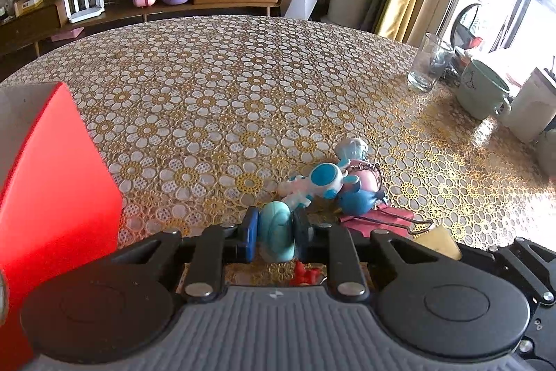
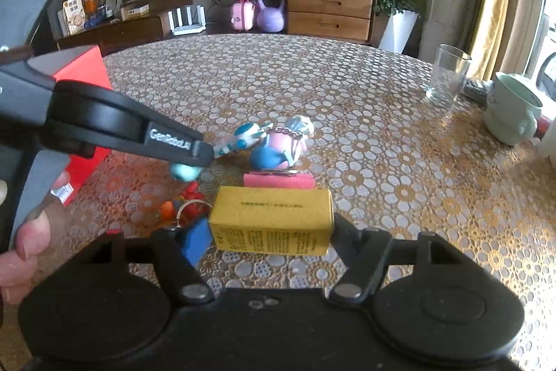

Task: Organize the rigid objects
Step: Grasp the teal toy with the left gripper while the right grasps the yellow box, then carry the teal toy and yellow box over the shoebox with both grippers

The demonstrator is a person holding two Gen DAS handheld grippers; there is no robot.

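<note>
Left hand-held gripper (image 1: 276, 233): pinching a teal toy (image 1: 278, 228) on the table (image 1: 243, 86). Right hand-held gripper (image 2: 269, 240): pads against a yellow box (image 2: 272, 219), toys (image 2: 274, 145) beyond.

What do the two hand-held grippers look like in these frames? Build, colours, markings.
Both match: black linkage arms with silver pivot bolts, two round black discs at the base, blue pads on the fingers. The left hand-held gripper has a ribbed grey body behind the discs; seen from the right wrist view, its arm carries white "GenRobot.AI" lettering and a grey handle. The right hand-held gripper shows one blue pad. No cables visible.
</note>
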